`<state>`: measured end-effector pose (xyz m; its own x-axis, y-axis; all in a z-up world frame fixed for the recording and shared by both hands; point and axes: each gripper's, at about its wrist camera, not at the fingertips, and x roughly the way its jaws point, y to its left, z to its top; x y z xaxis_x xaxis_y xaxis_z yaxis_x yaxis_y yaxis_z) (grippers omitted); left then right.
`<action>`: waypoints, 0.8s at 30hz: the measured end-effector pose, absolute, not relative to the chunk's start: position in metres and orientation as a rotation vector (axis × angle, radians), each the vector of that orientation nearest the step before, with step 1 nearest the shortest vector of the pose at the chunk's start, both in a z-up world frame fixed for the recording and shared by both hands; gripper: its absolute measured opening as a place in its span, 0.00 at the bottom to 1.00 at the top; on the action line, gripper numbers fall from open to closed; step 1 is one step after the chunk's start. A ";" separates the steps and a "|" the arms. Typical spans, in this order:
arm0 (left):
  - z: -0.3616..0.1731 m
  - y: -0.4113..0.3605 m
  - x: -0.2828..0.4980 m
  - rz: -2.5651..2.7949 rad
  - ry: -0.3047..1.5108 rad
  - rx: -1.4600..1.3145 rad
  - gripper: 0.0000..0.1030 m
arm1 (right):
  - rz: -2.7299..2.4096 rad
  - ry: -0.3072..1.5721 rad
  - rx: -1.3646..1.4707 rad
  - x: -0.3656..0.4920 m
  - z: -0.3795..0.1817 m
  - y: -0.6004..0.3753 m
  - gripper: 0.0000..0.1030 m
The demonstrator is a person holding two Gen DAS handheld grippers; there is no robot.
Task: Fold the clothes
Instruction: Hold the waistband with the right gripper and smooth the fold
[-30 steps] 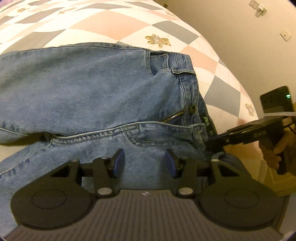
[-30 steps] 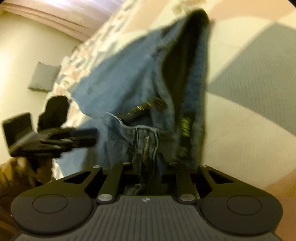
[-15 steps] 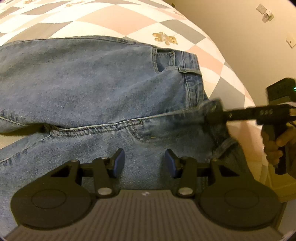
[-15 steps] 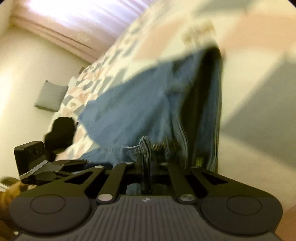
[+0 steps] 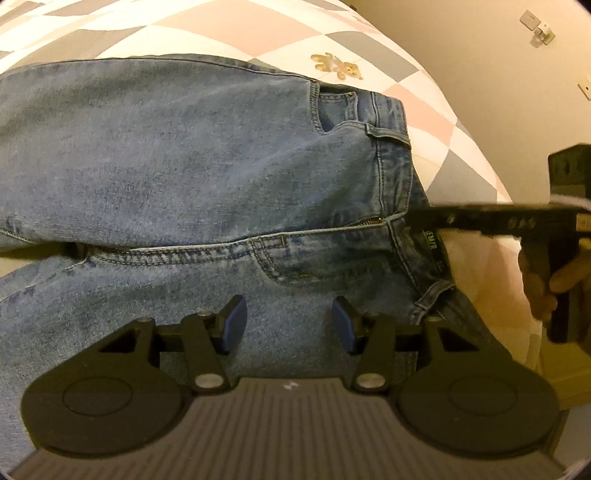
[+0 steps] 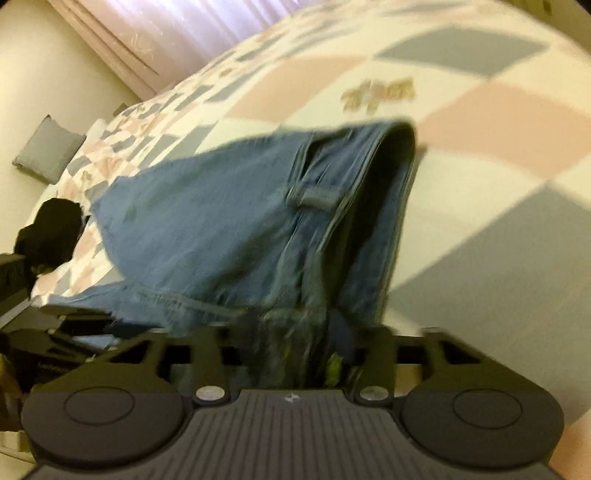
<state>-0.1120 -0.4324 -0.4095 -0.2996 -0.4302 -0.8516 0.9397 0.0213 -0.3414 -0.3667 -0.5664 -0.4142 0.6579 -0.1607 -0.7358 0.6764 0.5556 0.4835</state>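
Blue jeans lie flat across the patchwork bed, waistband to the right. My left gripper hovers open over the near hip, nothing between its blue pads. From the right, my right gripper reaches in level with the fly, its tip at the waistband. In the right wrist view the right gripper has its jaws spread apart, with blurred waistband denim still bunched between them. The left gripper shows at the lower left of that view.
The quilt has pink, grey and white patches and continues beyond the jeans. A hand holds the right gripper's handle past the bed's edge. A wall stands close on the right. A black garment and a grey pillow lie farther up the bed.
The right gripper, shut on the fly end of the waistband, lifted it and carried it up level with the zipper, then spread its jaws. The left gripper stayed open and barely shifted.
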 end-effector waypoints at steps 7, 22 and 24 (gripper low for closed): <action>-0.412 -0.430 -0.112 -1.548 1.145 0.607 0.50 | -0.311 0.703 0.909 -0.362 -0.433 -0.587 0.60; -0.413 -0.442 -0.111 -1.577 1.188 0.514 0.54 | -0.449 0.829 0.970 -0.367 -0.417 -0.583 0.12; -0.421 -0.444 -0.113 -1.545 1.202 0.557 0.52 | -0.506 0.830 1.014 -0.363 -0.446 -0.578 0.13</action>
<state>-0.1132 -0.4440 -0.4211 -0.3397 -0.4446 -0.8288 0.9127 0.0569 -0.4046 -0.3634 -0.5776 -0.4464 0.6007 0.0009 -0.7995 0.7109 0.4569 0.5346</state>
